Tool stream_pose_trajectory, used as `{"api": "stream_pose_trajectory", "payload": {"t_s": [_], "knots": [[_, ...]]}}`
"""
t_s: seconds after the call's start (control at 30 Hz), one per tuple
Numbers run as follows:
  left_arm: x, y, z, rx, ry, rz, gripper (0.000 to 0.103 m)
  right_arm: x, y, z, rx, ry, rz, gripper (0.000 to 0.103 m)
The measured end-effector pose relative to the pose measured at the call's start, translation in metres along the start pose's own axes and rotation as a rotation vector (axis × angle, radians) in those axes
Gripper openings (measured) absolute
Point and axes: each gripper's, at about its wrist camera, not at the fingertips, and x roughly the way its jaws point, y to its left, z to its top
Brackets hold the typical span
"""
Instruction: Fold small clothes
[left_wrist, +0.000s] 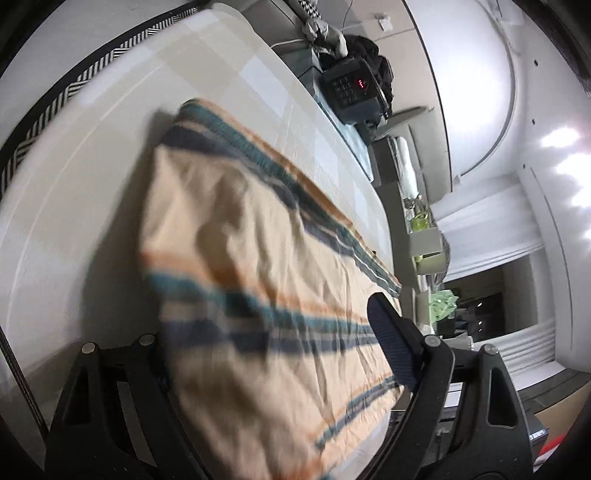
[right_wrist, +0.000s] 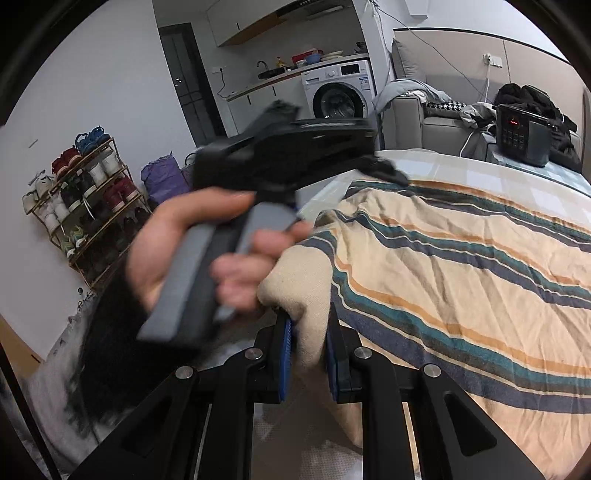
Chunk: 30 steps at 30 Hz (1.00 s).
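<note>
Far left of the right wrist view: a shoe rack (right_wrist: 86, 206) stands against the wall, loaded with pairs of shoes. A purple bag (right_wrist: 162, 181) sits on the floor just beside it.

Next right, a hand (right_wrist: 199, 254) grips the grey handle of the left gripper (right_wrist: 384, 171). That tool is blurred in this view. Its black body crosses the frame, and its tip lies over the far edge of the cloth (right_wrist: 461, 273).

In the left wrist view the left gripper (left_wrist: 266, 332) is spread wide. Its right finger (left_wrist: 391, 339) rests on or just above the cloth (left_wrist: 258, 258); contact cannot be confirmed. Its left finger is hidden under the fabric, so whether the cloth lies between the pads cannot be told. No pinch is seen.

Centre bottom of the right wrist view: the right gripper (right_wrist: 310, 350) is pressed together on a bunched fold of the cloth. The plain beige fabric rises between its blue pads (right_wrist: 286, 354), which press it from both sides.

The cloth is beige with teal, navy and orange stripes. It lies wrinkled and spread across the pale table (right_wrist: 480, 166), and its near corner is lifted in the right gripper.

Behind, a washer (right_wrist: 338, 90) stands under a counter. To its right is a grey sofa (right_wrist: 417, 118) with clothing piled on it. Far right, a dark box with red digits (right_wrist: 521, 136) sits beyond the table's far edge.
</note>
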Motion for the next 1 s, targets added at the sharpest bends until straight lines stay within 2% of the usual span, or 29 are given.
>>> {"api": "stream_pose_trajectory", "payload": {"t_s": [0.13,0.2,0.27,0.3,0.33,0.37,0.53,0.67,0.73,0.9,1.0], "knots": [[0.016,-0.005,0.029,0.004,0.018,0.010,0.083,0.001,-0.001,-0.002,0.004,0.007,0.010,0.016],[0.021,-0.006,0.039,-0.006,0.010,0.019,0.079,0.002,-0.001,-0.003,0.006,0.014,0.020,0.016],[0.026,-0.006,0.047,0.001,-0.013,0.072,0.049,0.005,-0.001,-0.004,0.010,0.025,0.031,0.016],[0.028,-0.005,0.049,0.002,-0.016,0.094,0.041,0.007,-0.003,-0.003,0.012,0.029,0.036,0.016],[0.030,-0.004,0.051,0.001,-0.014,0.115,0.024,0.008,-0.005,-0.002,0.016,0.030,0.040,0.016],[0.033,-0.003,0.053,0.000,-0.015,0.121,0.011,0.010,-0.007,-0.003,0.023,0.033,0.046,0.016],[0.029,-0.007,0.054,0.033,-0.057,0.105,0.007,0.011,-0.014,-0.005,0.056,0.029,0.075,0.016],[0.024,-0.029,0.057,0.083,-0.084,0.108,0.007,0.009,-0.016,-0.007,0.065,0.015,0.088,0.016],[0.007,-0.035,0.049,0.092,-0.089,0.107,0.007,0.005,-0.016,-0.005,0.068,-0.001,0.093,0.016],[0.007,-0.016,0.051,0.029,-0.022,0.173,0.009,0.006,-0.020,-0.006,0.076,0.008,0.099,0.016],[0.010,0.005,0.050,-0.028,0.013,0.162,0.018,0.007,-0.021,-0.006,0.081,0.018,0.110,0.016]]}}
